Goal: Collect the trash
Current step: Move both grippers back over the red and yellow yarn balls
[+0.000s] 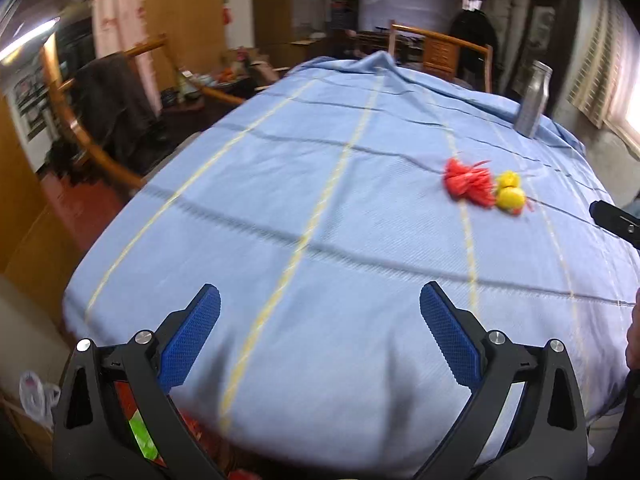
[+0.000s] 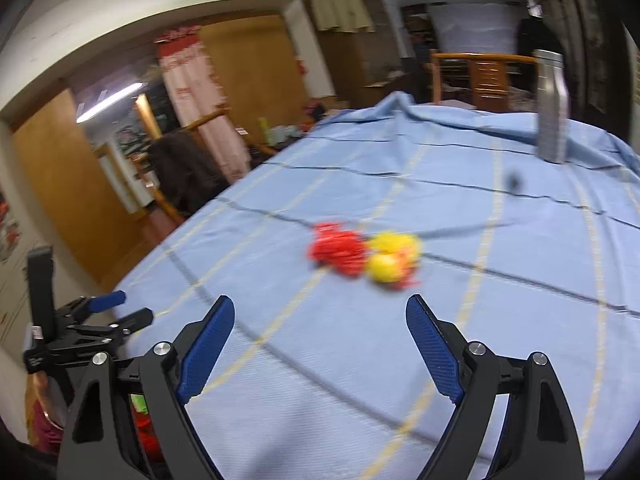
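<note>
A crumpled red plastic bag lies on the blue tablecloth, touching two yellow balls. My left gripper stands open over the near part of the cloth, nothing between its blue pads, with the trash far ahead to its right. My right gripper is open too, the red bag and yellow balls a short way ahead of its tips. The left gripper shows at the left edge of the right wrist view.
A metal bottle stands upright at the far right of the table. A small dark object lies near it. Wooden chairs ring the table; one at the left carries dark clothes. A white plastic bag sits low left.
</note>
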